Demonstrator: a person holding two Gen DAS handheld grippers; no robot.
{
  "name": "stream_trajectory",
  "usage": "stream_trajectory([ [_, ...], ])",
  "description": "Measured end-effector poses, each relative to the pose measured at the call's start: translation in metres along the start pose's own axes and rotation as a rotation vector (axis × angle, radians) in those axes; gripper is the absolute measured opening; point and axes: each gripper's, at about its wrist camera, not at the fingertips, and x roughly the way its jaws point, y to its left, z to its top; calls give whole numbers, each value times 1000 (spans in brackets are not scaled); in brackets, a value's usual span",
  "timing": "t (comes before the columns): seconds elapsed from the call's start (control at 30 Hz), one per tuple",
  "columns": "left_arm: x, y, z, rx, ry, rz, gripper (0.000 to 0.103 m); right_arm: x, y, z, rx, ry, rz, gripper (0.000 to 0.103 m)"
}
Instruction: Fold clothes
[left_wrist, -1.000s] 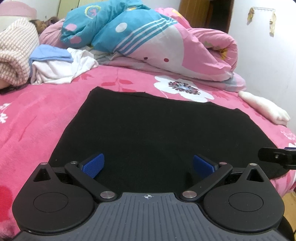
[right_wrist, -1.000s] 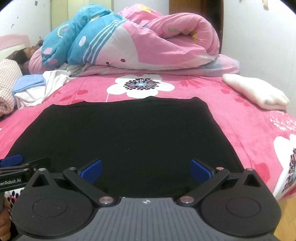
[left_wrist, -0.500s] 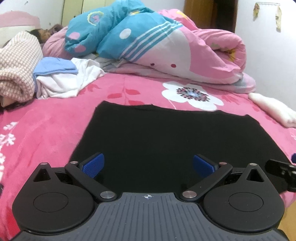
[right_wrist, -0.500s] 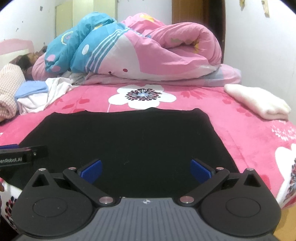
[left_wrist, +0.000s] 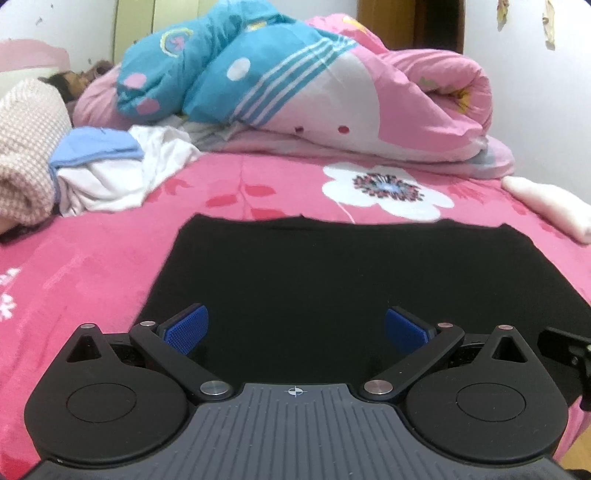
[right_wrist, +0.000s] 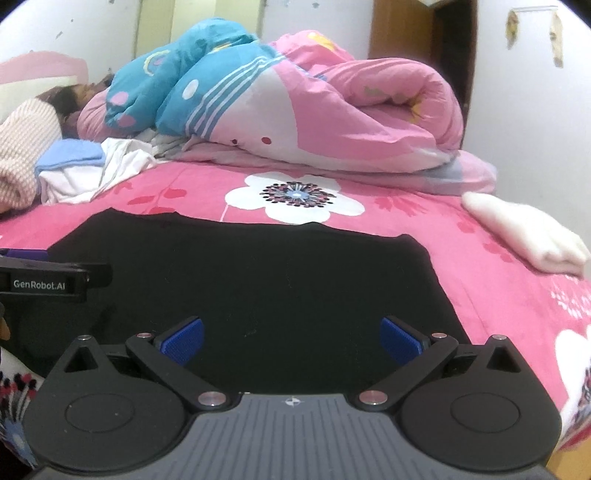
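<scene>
Black cloth: the black cloth (left_wrist: 343, 280) lies flat on the pink blanket (left_wrist: 92, 266) of the bed, right in front of both tools.

Left tool: the left gripper (left_wrist: 295, 328) has its blue pads (left_wrist: 186, 326) spread wide apart. It holds nothing. It hangs over the near part of the cloth.

Right tool: the right gripper (right_wrist: 291, 334) is spread wide too, with nothing between its pads. It is just beside the left one, over the same near edge.

Done: the cloth looks smoothed out into a neat, flat shape. I cannot tell if it is already folded once.

Left to do: I think a fold comes next, so each tool must first pinch a near corner. The pile of clothes (left_wrist: 107, 173) at the far left looks unfolded, so more work may wait there. A white cloth (right_wrist: 524, 232) on the far right looks folded already.

Hard to see: the near edge of the black cloth hides behind the tools. The cloth is so dark that no seams or layers show. Its left corner is behind the left tool in the right view.

Other: a big rolled quilt (left_wrist: 332, 96) sits at the far end of the bed.
</scene>
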Motion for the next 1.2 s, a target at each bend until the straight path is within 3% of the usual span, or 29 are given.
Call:
stream_trajectory([
  [0.2,4,5,-2,-29,14,-59,103,20,-2,3,21,37,54,103],
  [0.67,9,2,-11,-22,52,-29,103,24,9,0,-34,31,63,99],
  [0.83,10,3,-11,-27,55,-26,103,22,9,0,-37,28,68,80],
  [1.2,11,4,-12,-31,60,-24,103,15,6,-1,-23,5,63,58],
])
